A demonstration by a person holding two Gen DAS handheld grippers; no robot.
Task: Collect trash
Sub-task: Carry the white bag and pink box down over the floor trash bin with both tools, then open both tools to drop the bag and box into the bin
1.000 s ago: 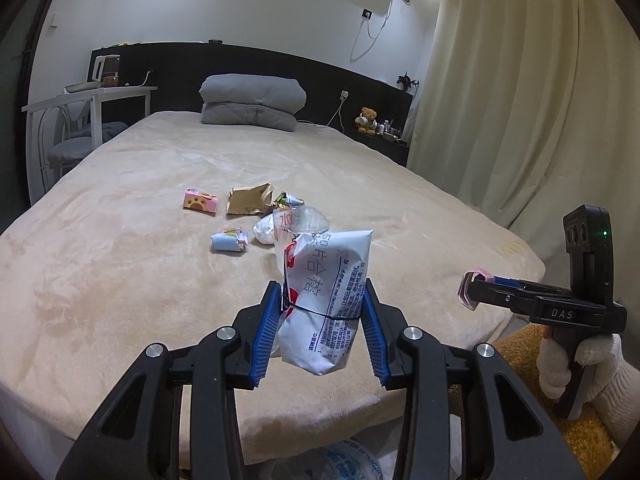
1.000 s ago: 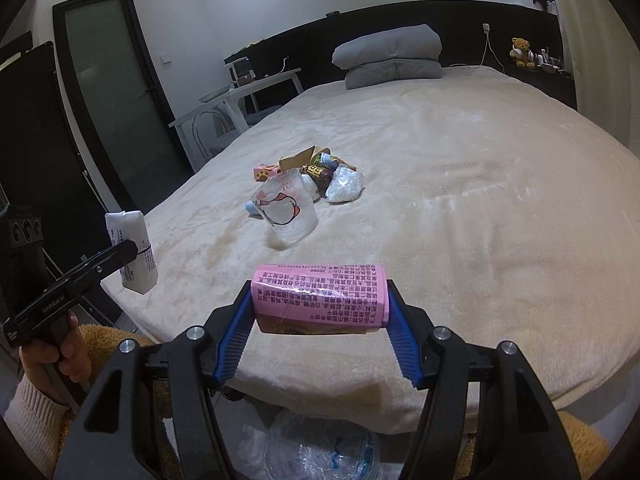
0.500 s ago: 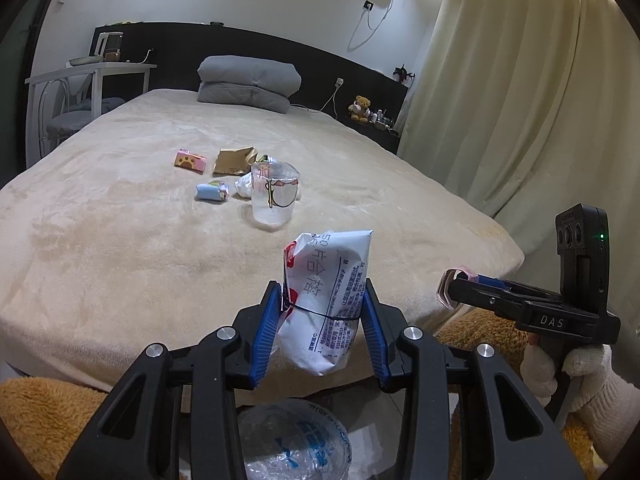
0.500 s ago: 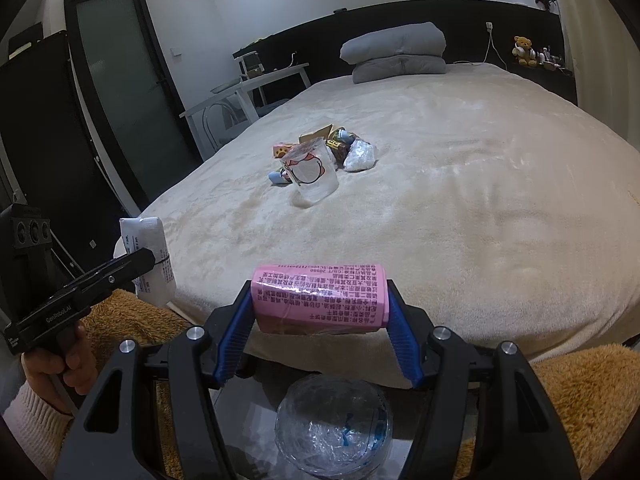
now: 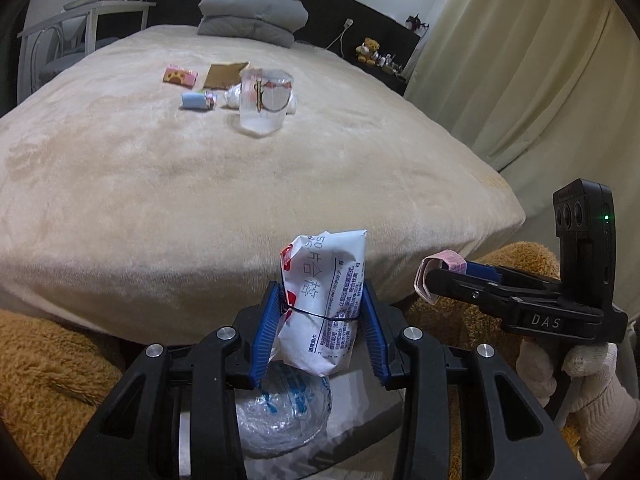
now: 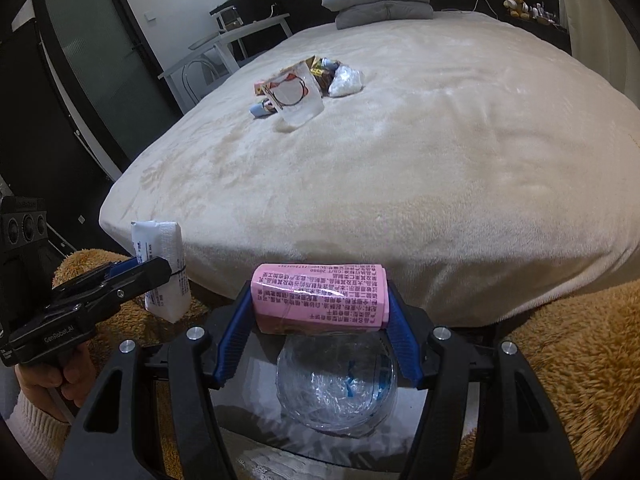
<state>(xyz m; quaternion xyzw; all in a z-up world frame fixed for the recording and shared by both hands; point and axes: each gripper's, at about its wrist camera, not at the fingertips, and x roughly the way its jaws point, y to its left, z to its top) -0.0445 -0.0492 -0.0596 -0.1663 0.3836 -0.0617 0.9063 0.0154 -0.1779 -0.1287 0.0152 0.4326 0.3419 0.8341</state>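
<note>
The left gripper (image 5: 322, 316) is clamped on a white packet (image 5: 322, 304) printed with black text and a red patch; its blue pads press the packet's two sides at the waist. The packet stands nearly upright, long axis vertical, its crimped top leaning slightly right and its lower end hanging below the pads.

The right gripper (image 6: 320, 312) is closed across a pink wrapper (image 6: 320, 298) covered in small print. This one lies crosswise, long axis running left to right between the pads, which bear on its two ends.

Both grippers hang off the near edge of the bed (image 5: 200, 184), side by side, the right one visible at the right of the left wrist view with the pink wrapper's end poking out. Directly below them on the floor sits a bin lined with a clear plastic bag (image 6: 338, 388) marked in blue. Brown fluffy rug (image 6: 568, 364) lies on either side of it.

Far up the beige bedspread the remaining litter is grouped: a clear plastic cup (image 5: 266, 98) standing upright nearest, a small blue wrapper (image 5: 196, 101) to its left, a pink paw-print packet (image 5: 180, 76) and a brown paper piece (image 5: 224, 74) beyond, and white crumpled plastic (image 6: 346, 82) touching the cup's far side. Grey pillows (image 5: 254, 16) are stacked at the headboard.
</note>
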